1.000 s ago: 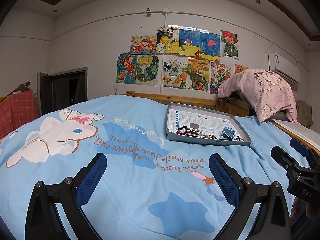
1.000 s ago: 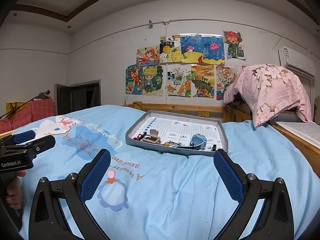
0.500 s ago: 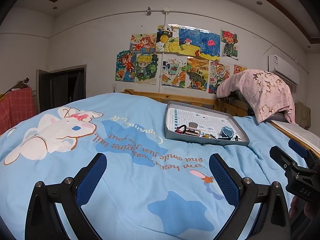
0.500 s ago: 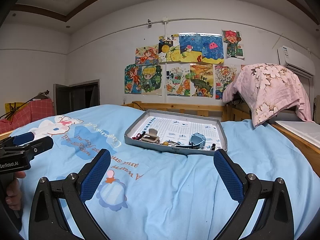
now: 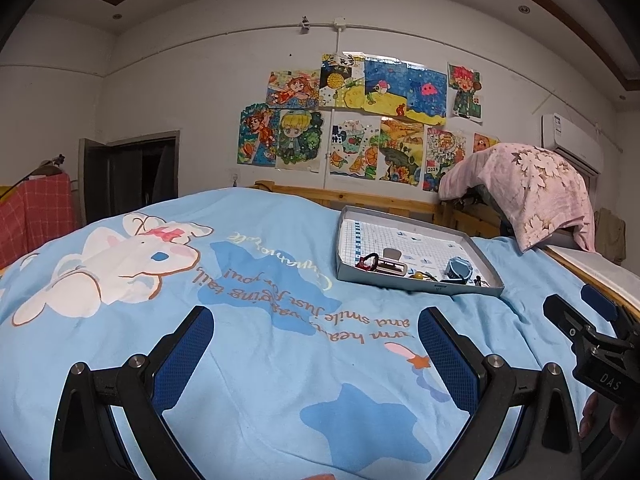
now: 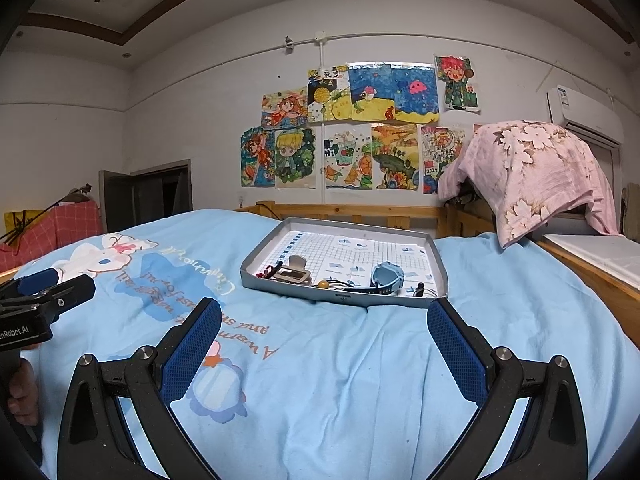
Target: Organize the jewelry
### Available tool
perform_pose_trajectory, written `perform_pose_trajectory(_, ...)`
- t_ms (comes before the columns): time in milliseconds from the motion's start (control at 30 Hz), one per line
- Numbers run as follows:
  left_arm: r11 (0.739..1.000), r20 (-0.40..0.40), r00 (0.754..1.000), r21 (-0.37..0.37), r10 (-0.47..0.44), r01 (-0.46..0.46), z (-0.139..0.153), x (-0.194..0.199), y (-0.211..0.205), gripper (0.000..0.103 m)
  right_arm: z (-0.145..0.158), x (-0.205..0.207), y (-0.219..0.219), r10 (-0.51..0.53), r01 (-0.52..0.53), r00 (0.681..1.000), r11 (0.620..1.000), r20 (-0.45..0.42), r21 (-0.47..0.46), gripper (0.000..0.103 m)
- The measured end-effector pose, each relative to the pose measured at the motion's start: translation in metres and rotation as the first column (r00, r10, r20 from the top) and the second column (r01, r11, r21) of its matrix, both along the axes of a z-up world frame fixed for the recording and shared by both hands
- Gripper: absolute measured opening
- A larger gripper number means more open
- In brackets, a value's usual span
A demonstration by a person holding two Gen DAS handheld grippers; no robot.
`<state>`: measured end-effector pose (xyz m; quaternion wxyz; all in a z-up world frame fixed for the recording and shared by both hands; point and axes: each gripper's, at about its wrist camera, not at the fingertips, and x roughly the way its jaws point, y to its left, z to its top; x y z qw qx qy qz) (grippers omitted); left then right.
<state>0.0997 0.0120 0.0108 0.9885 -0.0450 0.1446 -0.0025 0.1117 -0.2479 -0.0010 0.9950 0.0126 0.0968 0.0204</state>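
Observation:
A shallow grey tray rests on the blue bedspread ahead of both grippers. Near its front wall lie a beige hair claw, a red-and-black hair tie, a small yellow bead, a light blue watch and a tiny dark piece. My left gripper hovers open over the bedspread, short of the tray and to its left. My right gripper is open too, just short of the tray's front wall. Nothing sits between either pair of fingers.
The bedspread shows a rabbit print. A wooden headboard runs behind the tray. A pink floral cloth drapes over something at the right, above a wooden ledge. A dark doorway stands at left.
Both views have crept slightly toward the tray, which sits a little lower and nearer in frame. Both grippers stay open and empty.

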Motion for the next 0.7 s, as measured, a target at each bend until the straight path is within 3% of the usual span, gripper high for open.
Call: perform_pose_trajectory(700,1.0,-0.013,1.0,-0.017,-0.007,0.006,-0.003,-0.002,-0.008,0.103,-0.001,0.0,0.014,0.022,-0.022,1.0,0.998,0.002,-0.058,0.101)
